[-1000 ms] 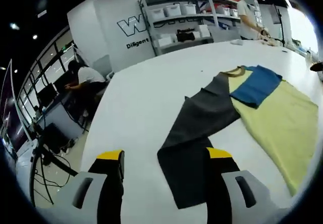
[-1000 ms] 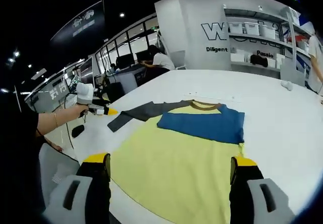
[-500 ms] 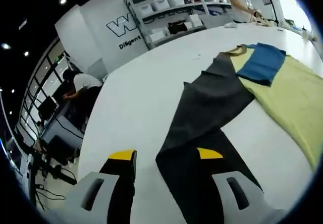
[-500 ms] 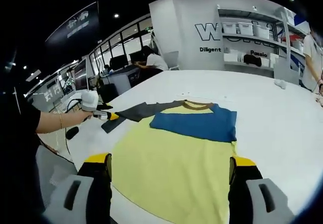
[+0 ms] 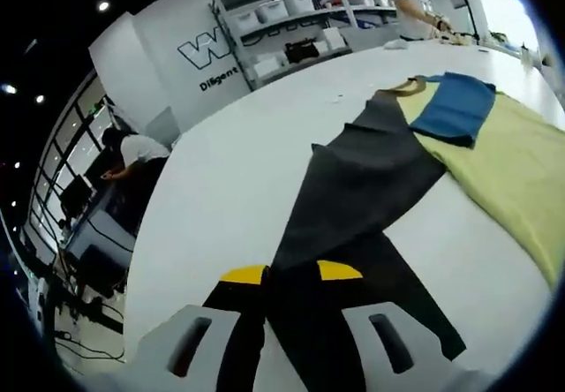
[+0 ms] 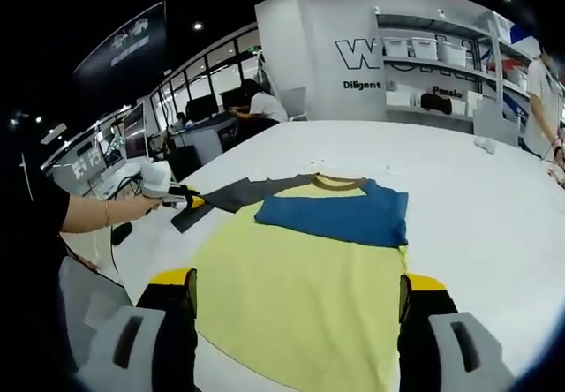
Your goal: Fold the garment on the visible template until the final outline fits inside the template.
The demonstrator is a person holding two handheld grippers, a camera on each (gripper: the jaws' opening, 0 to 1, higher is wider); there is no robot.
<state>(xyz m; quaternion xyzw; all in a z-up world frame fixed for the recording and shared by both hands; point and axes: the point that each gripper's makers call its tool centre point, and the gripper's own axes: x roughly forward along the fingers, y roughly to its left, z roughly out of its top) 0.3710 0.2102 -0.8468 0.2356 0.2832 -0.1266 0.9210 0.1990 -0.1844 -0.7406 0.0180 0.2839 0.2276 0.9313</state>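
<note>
Along the left gripper view's bottom, the left gripper (image 5: pixel 291 273) is clamped on the dark grey sleeve (image 5: pixel 353 189) of the garment (image 5: pixel 503 162), spread flat on the white table (image 5: pixel 238 180). From the right gripper view, the right gripper (image 6: pixel 296 282) hangs with jaws wide apart (gripping nothing) above the yellow hem, blue sleeve (image 6: pixel 340 215) folded across the chest.
</note>
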